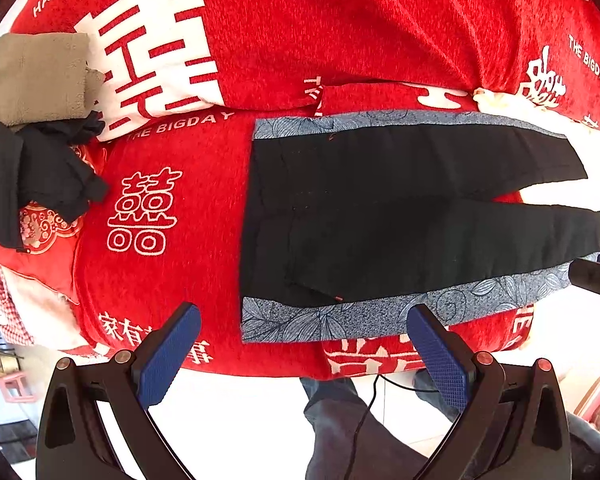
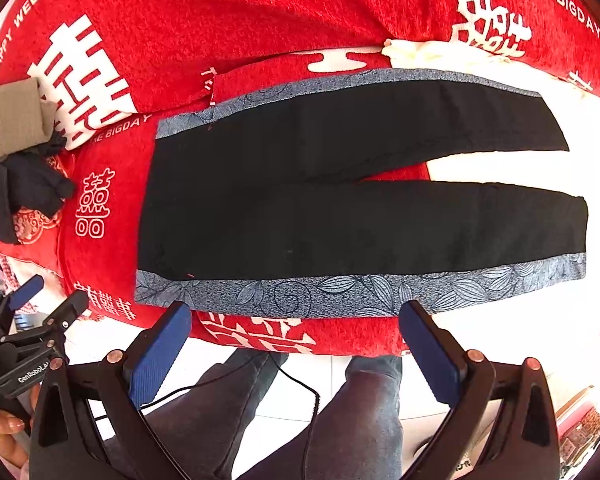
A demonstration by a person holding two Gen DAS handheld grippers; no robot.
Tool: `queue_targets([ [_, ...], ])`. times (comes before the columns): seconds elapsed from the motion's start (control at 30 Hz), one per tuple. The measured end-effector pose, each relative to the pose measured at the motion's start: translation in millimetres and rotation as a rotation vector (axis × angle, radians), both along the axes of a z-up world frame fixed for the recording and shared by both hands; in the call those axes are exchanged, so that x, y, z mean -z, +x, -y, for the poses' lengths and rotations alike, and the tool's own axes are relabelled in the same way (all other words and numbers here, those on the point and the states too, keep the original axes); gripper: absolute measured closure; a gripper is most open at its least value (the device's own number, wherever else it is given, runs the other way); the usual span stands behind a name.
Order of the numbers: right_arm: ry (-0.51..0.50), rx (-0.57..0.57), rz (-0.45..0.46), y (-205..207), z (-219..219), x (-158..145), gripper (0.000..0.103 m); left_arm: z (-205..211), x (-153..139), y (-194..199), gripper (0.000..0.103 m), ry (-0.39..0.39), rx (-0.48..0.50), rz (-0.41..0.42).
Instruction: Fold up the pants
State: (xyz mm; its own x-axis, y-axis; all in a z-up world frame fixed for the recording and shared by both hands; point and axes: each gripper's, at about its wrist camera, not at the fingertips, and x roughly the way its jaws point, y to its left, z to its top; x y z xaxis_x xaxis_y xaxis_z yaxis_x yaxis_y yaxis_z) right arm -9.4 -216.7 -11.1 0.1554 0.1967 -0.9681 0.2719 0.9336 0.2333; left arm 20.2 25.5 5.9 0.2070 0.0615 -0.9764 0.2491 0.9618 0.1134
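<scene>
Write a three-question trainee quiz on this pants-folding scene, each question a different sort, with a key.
1. True or false: the black pants lie flat and unfolded on the red blanket, legs spread apart.
2. Multiple choice: the strips along the pants' outer seams are (A) plain white, (B) blue-grey with a leaf print, (C) yellow check.
3. Fill in: both the left gripper and the right gripper are ____ and hold nothing.

Key: 1 true; 2 B; 3 open.
</scene>
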Motion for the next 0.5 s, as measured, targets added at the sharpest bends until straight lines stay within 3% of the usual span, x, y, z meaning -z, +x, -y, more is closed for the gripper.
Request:
queue_targets([
  [0.23,0.060,0.027,0.028,1.6,13.2,1.6,0.000,5.0,2.5,-0.1,0.000,0.031,0.000,-0.010],
  [0.5,0.115,-0.003,0.048,-3.8,50.0,-1.2,0.000,25.4,-4.5,-8.5,0.000,0.063,-0.065,-0.012],
])
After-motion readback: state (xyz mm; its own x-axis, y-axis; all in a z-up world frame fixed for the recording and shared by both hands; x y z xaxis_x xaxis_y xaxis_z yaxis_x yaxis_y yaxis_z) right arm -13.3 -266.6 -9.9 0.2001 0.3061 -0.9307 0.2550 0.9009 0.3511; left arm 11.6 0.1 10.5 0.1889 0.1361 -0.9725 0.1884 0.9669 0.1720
